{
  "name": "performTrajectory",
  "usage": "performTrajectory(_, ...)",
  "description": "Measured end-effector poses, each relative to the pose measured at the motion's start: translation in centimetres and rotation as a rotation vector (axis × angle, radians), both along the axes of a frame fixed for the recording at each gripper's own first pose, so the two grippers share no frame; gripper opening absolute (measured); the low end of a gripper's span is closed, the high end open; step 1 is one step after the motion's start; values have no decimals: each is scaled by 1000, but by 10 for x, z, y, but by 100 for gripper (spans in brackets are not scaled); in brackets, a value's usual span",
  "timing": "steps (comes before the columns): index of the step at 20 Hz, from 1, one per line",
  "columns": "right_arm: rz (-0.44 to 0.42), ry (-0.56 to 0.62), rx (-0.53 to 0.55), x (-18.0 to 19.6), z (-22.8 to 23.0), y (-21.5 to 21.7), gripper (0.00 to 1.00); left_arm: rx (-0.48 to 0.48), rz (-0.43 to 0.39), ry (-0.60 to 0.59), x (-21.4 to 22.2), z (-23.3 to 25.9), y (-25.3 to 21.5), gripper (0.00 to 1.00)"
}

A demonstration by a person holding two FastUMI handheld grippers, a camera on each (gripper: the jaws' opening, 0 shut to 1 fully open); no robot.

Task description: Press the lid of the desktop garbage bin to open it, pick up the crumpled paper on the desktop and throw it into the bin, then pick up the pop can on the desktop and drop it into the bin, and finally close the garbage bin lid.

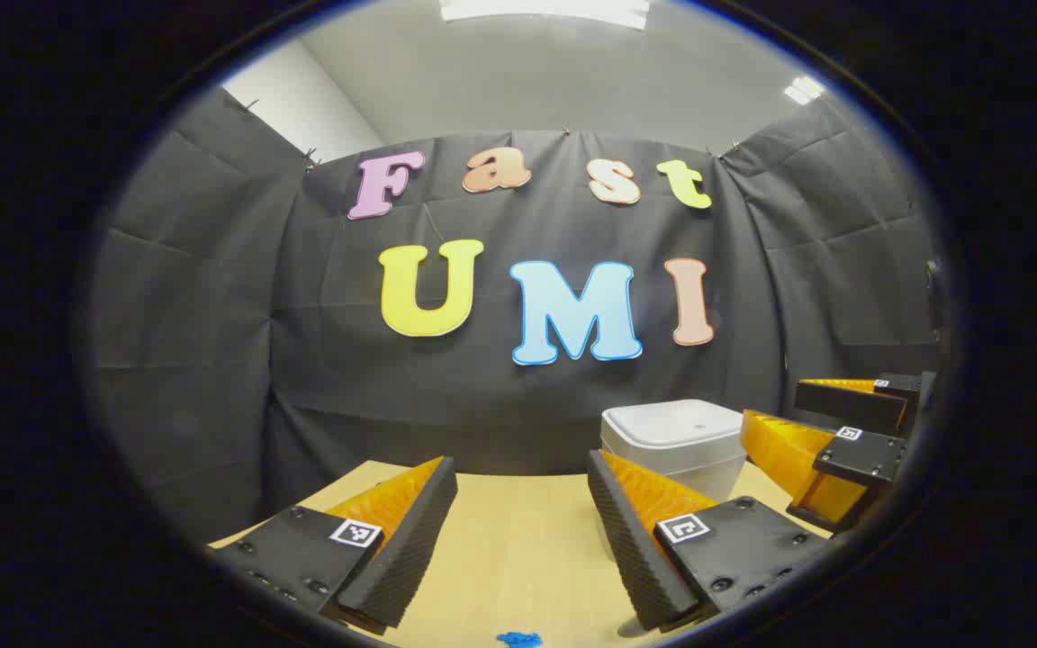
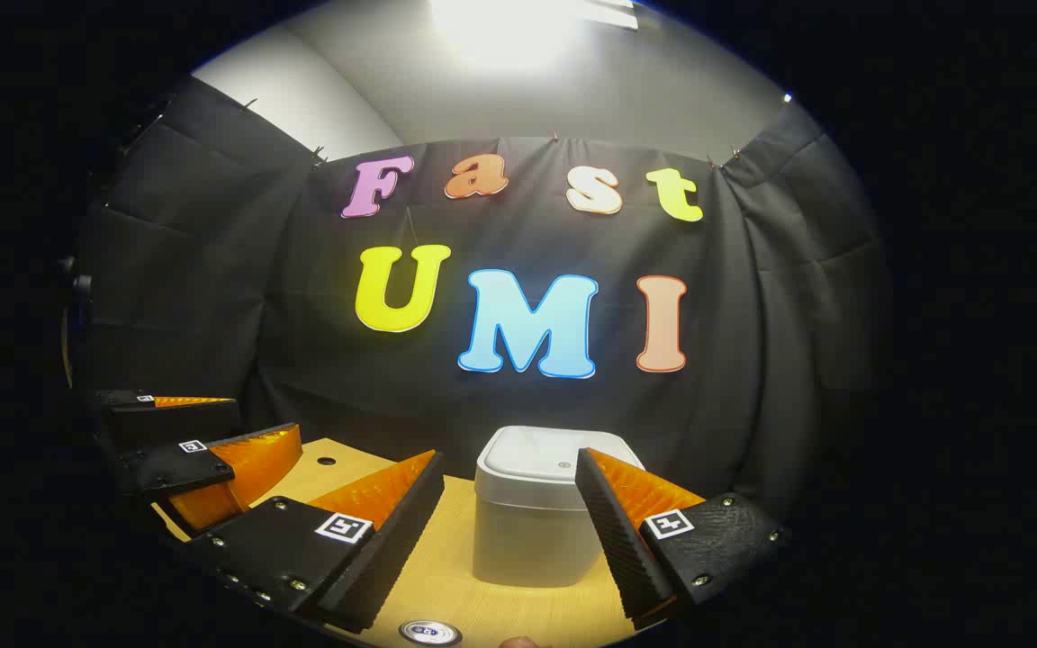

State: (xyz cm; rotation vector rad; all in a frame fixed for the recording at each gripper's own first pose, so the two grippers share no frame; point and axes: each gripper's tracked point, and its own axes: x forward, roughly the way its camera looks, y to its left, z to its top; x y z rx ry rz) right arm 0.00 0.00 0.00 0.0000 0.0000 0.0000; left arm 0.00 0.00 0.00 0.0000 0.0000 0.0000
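The white garbage bin (image 1: 676,441) stands on the wooden table at the back with its lid (image 2: 554,454) down. In the right gripper view the bin (image 2: 532,531) is straight ahead, close beyond my right gripper (image 2: 508,457), which is open and holds nothing. My left gripper (image 1: 521,463) is also open and holds nothing, with the bin off to its right. A round silvery can top (image 2: 428,633) peeks in at the bottom edge of the right gripper view. A small blue crumpled thing (image 1: 518,639) lies at the bottom edge of the left gripper view.
The wooden table (image 1: 518,549) runs back to the black cloth wall. The two grippers hover side by side: the right gripper (image 1: 770,403) is at the far right of the left gripper view, the left gripper (image 2: 266,418) at the far left of the right gripper view. A small hole (image 2: 327,461) marks the tabletop.
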Motion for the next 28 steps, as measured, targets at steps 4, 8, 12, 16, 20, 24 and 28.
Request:
performTrajectory(4,-20,0,-3,-3,0,-7,95,7,-18,10,1,-4,-5,96)
performTrajectory(8,-58,34,0,1,-7,-14,95,4,-34,9,4,-4,-11,96)
performTrajectory(12,-62,58,25,5,-12,-17,95,4,-42,4,10,-4,-13,96)
performTrajectory(16,-69,59,13,10,-12,-20,95,-2,-37,7,17,-7,-10,96)
performTrajectory(20,-78,59,-6,20,-12,-23,95,-6,-27,5,23,-8,-3,96)
performTrajectory(24,-110,80,-3,29,-18,-27,74,-9,-24,14,27,-13,1,96)
performTrajectory(28,-121,99,0,34,-23,-27,58,-6,-21,24,33,-15,5,96)
